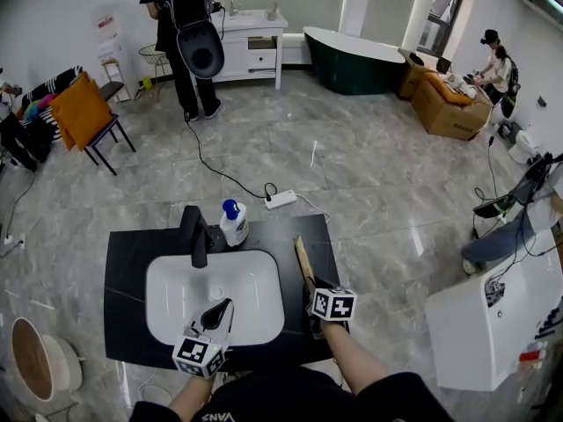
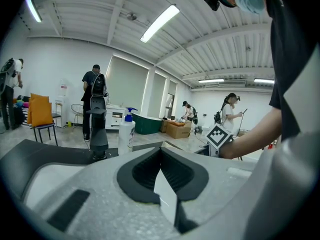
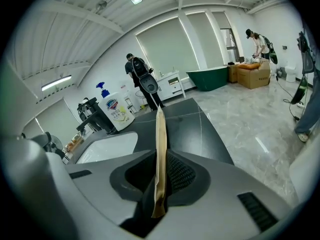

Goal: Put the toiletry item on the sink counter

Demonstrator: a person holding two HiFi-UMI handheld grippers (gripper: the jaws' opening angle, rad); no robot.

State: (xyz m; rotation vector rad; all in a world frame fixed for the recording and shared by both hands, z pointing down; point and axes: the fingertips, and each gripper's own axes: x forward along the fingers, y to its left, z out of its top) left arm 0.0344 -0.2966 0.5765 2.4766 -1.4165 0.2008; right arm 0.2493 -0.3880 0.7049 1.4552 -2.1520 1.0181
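1. The right gripper (image 1: 313, 285) is clamped on the near end of the packet (image 1: 303, 260), the toiletry item. The rest of the packet reaches forward over the right side of the counter (image 1: 132, 262), beside the basin (image 1: 176, 293). I cannot tell whether its far tip touches the top.
2. The left gripper (image 1: 222, 310) hangs over the front of the basin, its jaws drawn together with nothing in them.
3. The step in hand looks like laying the packet down.
   - In the right gripper view the packet (image 3: 160, 144) stands on edge between the pads, so it should be rolled until a broad face meets the counter (image 3: 192, 119).
   - It should be lowered close to the top before the jaws ease apart, so that it settles rather than drops.
   - The flat black strip right of the basin is the place to aim for, clear of both the basin rim and the counter's outer edge.
4. The packet is a long, flat, tan strip, paper-like and thin. It probably bends easily and weighs little, so it may cling to a pad on release.
5. The counter is dark and smooth with a slight sheen, and a light packet could skid on it.
6. The basin is glossy white with rounded corners, the tap (image 1: 193, 234) is matte black and boxy, and the bottle (image 1: 233, 224) is white with a blue pump.
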